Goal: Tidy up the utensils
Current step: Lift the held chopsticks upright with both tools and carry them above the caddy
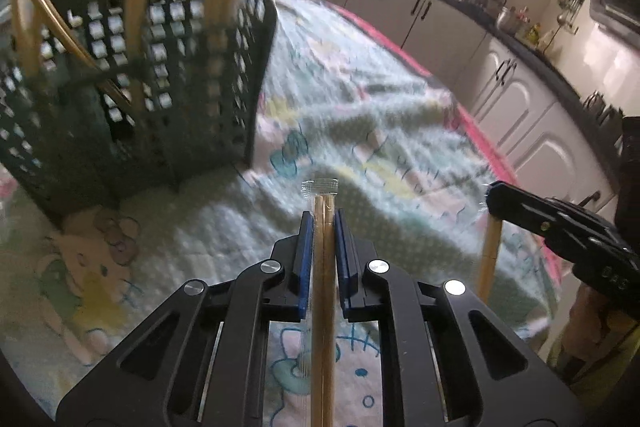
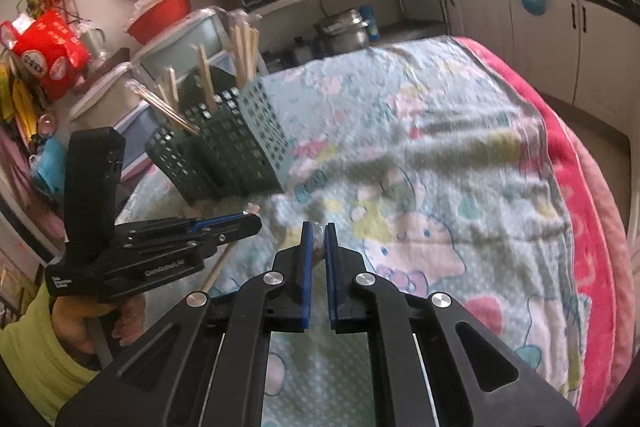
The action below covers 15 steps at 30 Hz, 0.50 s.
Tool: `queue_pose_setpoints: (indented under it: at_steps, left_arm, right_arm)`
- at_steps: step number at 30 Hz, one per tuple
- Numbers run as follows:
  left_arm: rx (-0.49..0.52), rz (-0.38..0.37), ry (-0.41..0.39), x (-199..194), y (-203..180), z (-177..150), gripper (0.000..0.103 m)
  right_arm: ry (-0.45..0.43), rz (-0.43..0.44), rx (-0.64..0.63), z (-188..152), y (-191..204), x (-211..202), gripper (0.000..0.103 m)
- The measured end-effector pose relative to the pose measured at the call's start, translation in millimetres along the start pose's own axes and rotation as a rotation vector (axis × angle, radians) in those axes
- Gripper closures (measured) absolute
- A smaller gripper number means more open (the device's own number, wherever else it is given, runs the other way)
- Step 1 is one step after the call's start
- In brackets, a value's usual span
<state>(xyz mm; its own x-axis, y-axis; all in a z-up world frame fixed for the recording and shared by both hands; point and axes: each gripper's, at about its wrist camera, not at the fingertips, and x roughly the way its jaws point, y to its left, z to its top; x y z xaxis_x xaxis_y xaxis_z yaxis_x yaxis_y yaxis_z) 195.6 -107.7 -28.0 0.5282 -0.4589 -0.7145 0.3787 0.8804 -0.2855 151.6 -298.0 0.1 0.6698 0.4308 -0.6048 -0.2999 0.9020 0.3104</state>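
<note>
The left gripper (image 1: pixel 322 223) squeezes a clear-wrapped pair of wooden chopsticks (image 1: pixel 323 267); the right gripper (image 2: pixel 315 239) pinches a crinkly clear wrapper end (image 2: pixel 317 231)

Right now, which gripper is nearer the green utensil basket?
Left. The left gripper sits close beside the green utensil basket; the right gripper sits farther back across the cloth.
</note>
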Motion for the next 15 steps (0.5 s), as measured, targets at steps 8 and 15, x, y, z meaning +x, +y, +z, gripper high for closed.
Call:
queue_pose_setpoints:
  at_steps: [8, 15]
  left_arm:
    - [-0.044, 0.003, -0.142, -56.2, 16.5, 17.1, 0.096]
    - [-0.074, 0.028, -0.236, -93.8, 32.9, 22.6, 0.096]
  right_arm:
    - [-0.07, 0.044, -0.091, 25.3, 35.0, -10.5, 0.098]
    - [-0.097, 0.094, -0.17, 40.4, 68.8, -14.6, 0.099]
